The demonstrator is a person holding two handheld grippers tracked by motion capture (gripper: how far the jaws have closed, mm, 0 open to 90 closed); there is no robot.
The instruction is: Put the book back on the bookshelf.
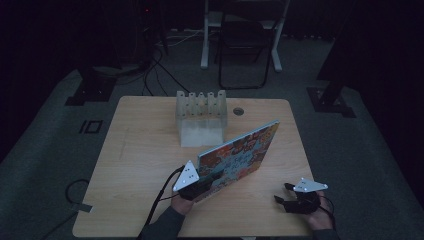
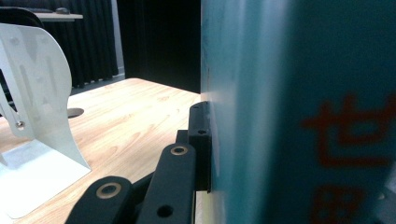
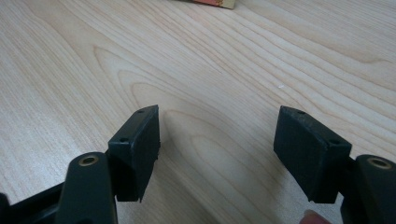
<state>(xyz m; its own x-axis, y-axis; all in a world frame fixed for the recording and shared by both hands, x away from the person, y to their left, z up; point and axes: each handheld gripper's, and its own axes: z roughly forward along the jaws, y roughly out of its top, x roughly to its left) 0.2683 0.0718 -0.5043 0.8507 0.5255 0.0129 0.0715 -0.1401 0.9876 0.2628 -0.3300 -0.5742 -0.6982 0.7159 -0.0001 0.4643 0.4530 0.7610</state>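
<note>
Your left gripper (image 1: 196, 187) is clamped on the book (image 1: 239, 152), pinching its lower corner at the end nearest you. In the left gripper view one black pad (image 2: 201, 149) lies flat against the teal cover (image 2: 289, 112); the other jaw is hidden behind the book. Red characters print across that cover at the right of that view.

Landmark: the white rack (image 1: 201, 116) standing at the far middle of the table (image 1: 135, 165). The book sits on your side of the rack, just near it, its far top corner rising to the right of the rack's base. It stands on its long edge, tilted, with the colourful picture cover facing you and slightly up. Whether its far end touches the rack you cannot tell from the high view. In the left gripper view the rack (image 2: 35, 102) shows to the left of the book, apart from it, with bare wood between.

Your right gripper (image 1: 285, 199) is well apart from the rack, at the near right edge of the table and to the right of the book, not touching it. Its jaws stand spread with nothing between them, just bare wood grain (image 3: 215, 84) below. One pad (image 3: 140, 144) and the other sit wide apart. A sliver of the book's edge (image 3: 210, 3) shows at the top of the right gripper view.
</note>
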